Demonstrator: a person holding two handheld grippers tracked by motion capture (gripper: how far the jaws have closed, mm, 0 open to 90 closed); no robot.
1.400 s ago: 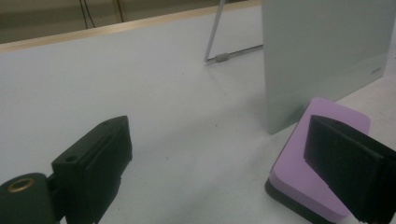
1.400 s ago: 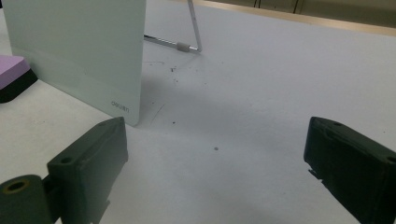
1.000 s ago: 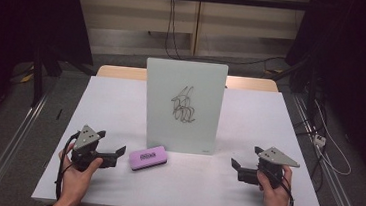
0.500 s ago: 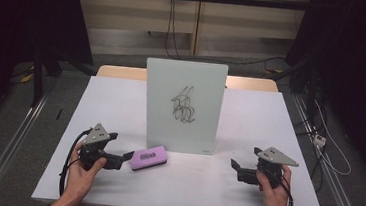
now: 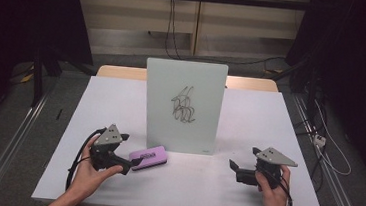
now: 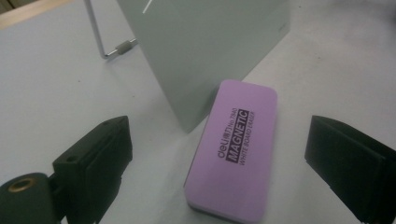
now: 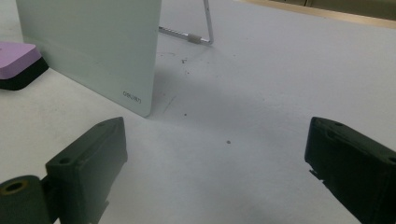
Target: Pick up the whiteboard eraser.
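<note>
Between open left jaws, eraser [image 6: 236, 151]

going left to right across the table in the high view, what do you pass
left tongs → purple eraser → standing whiteboard → right tongs
</note>
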